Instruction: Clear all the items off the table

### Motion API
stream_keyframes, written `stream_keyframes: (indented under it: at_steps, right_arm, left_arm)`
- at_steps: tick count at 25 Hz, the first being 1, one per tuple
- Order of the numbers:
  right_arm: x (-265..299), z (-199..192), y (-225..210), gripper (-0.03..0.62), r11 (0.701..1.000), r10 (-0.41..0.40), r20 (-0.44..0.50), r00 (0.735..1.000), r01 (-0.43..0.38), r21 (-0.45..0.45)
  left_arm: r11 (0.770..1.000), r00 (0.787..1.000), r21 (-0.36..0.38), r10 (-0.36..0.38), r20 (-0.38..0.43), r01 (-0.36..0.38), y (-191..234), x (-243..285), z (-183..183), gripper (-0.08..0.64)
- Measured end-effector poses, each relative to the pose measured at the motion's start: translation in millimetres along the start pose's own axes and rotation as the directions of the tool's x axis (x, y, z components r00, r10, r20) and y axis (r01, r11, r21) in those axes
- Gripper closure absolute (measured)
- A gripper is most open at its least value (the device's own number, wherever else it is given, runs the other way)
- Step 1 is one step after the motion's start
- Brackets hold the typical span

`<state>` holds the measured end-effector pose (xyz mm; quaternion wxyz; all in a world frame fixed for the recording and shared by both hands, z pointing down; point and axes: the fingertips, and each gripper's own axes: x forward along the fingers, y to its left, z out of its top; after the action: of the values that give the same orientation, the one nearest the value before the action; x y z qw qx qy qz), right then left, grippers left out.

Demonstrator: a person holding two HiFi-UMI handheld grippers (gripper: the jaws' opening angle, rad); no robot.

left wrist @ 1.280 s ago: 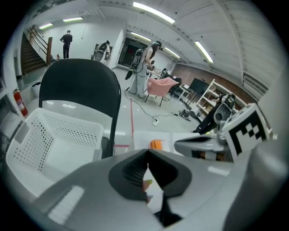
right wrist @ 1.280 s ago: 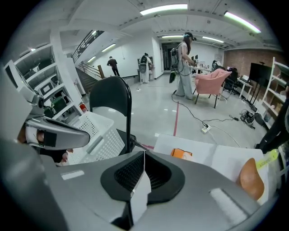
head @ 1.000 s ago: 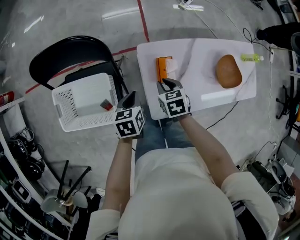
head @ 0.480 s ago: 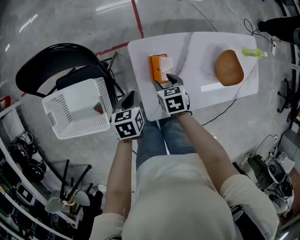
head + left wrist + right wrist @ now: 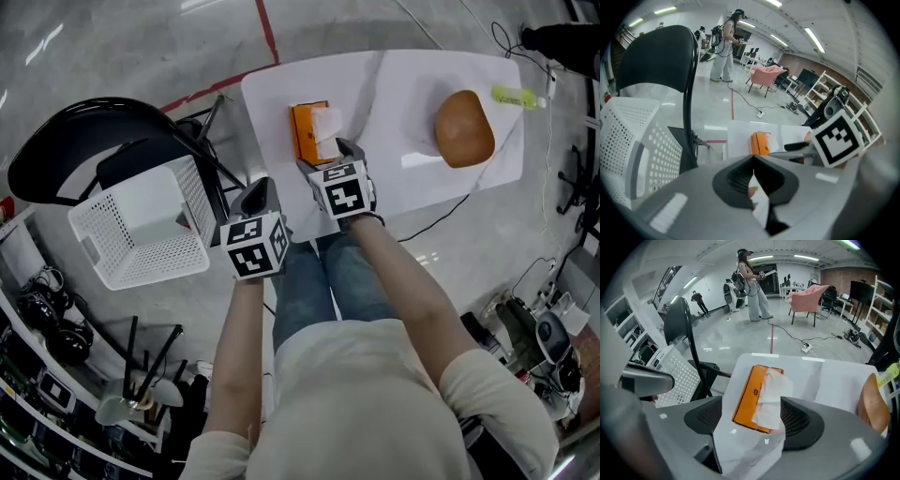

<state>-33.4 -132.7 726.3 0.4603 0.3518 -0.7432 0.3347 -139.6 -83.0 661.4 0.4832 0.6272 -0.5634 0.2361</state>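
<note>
tissue box [image 5: 304,133] lies lengthwise away from right gripper [image 5: 327,157], whose empty jaws have just been opening; left gripper [image 5: 257,199] closed.

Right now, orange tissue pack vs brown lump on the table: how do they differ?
The orange tissue pack is boxy; the brown lump is rounded. The pack has white tissue poking out; the lump looks bare. In the head view the pack lies left, the lump right. Both rest on the white table.
</note>
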Motion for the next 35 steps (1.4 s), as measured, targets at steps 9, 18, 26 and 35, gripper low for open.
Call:
stream_keyframes:
  at_steps: [9, 18, 26, 35]
  right_arm:
    - [33.8, -5.8, -11.7, 0.145, 1.0, -0.002, -0.004, 1.0, 0.002, 0.01]
    - [60.9, -7.7, -20.7, 0.109, 0.998, -0.01, 0.006, 1.0, 0.009, 0.065]
    - [78.3, -17.9, -28.4, 0.095, 0.995, -0.027, -0.031, 0.999, 0.03, 0.093]
    - [86.4, -17.0, -22.8, 0.098, 0.998, 0.007, -0.055, 0.998, -0.003, 0.069]
  left_arm:
    - [1.0, 1.0, -0.007, 0.004, -0.011, -0.004, 8.3, 23.4, -6.1, 0.552]
    - [1.0, 0.999, -0.012, 0.0, -0.037, -0.001, 7.8, 39.9, -20.9, 0.552]
    - [1.0, 0.998, -0.017, -0.007, -0.067, 0.005, 6.8, 47.4, -39.2, 0.552]
    - [0.999, 0.998, -0.033, -0.004, -0.066, 0.002, 9.6, 45.7, -45.7, 0.552]
